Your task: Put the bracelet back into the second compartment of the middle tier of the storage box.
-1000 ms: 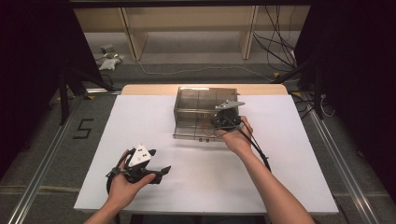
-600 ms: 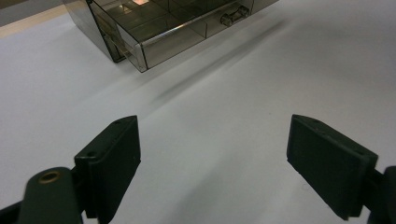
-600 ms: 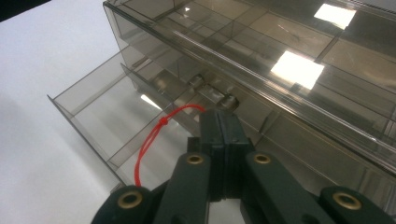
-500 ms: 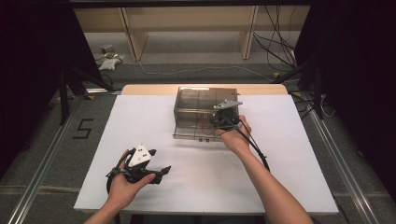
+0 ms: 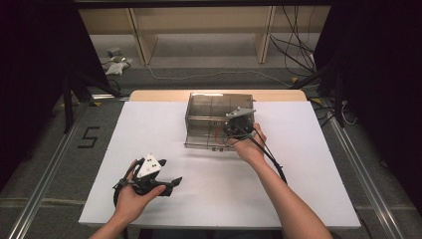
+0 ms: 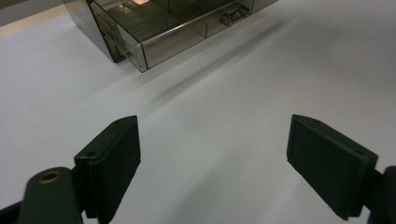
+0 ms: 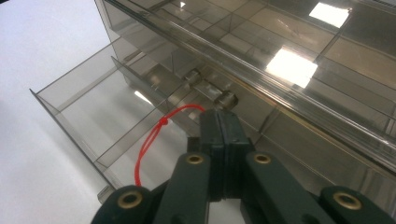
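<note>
Right gripper (image 7: 219, 122), fingers closed on red cord (image 7: 148, 140) at the open drawer (image 7: 88, 116); pull straight. Left gripper (image 6: 212, 163) open.

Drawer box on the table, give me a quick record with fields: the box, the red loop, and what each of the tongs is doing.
box: clear smoky plastic drawer box, lower drawer pulled partly out
red loop: thin red string hanging at the drawer front
right tongs: jaws shut, at the drawer's handle, apparently pinching the string
left tongs: open, over bare white table, apart from the box
</note>
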